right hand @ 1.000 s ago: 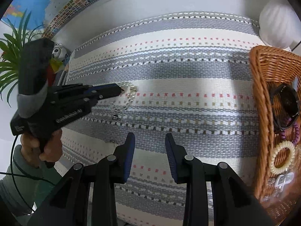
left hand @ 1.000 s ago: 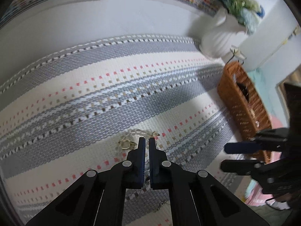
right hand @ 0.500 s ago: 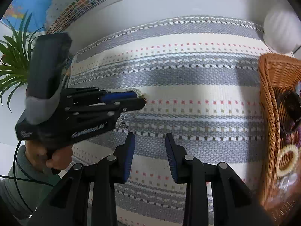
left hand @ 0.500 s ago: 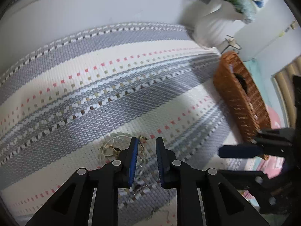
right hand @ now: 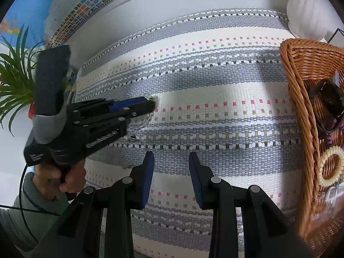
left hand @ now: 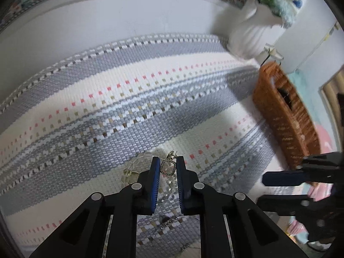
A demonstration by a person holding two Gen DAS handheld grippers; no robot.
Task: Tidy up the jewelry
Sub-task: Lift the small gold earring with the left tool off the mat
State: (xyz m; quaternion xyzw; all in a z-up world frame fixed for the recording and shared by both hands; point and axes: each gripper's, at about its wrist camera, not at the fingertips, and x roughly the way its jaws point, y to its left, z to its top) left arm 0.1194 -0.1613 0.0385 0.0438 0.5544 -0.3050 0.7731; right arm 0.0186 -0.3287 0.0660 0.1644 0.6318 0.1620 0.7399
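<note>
Left wrist view: the left tool [left hand: 168, 166] stands over the small heap of jewelry on the striped mat [left hand: 150, 99] that covers the worktop. A square earring [left hand: 168, 167] sits between its blue pads, seemingly touched on both sides; I read it as clamped, though the grip looks light. A clear bead bracelet [left hand: 167, 185] and a thin chain [left hand: 172, 219] lie on the mat under the tool. The wicker basket [left hand: 283, 116] is well apart, to the right, with the right tool [left hand: 281, 190] in front of it. Against the earlier frames: the left tool's pads were pressed together above the heap, then parted, and have just been narrowing again, now with the earring between them; the tool sits lower, into the heap.

Right wrist view: the right tool [right hand: 171, 179] hangs with pads apart and nothing between them, over bare mat, as in the earlier frames. The left tool tip touches down at the heap, the bracelet trailing beside it. The basket already holds sunglasses [right hand: 329, 105], a purple bead string [right hand: 335, 133] and a cream coil band [right hand: 330, 165].

Progress: some pieces are binned; the earring, bracelet and chain are left.
</note>
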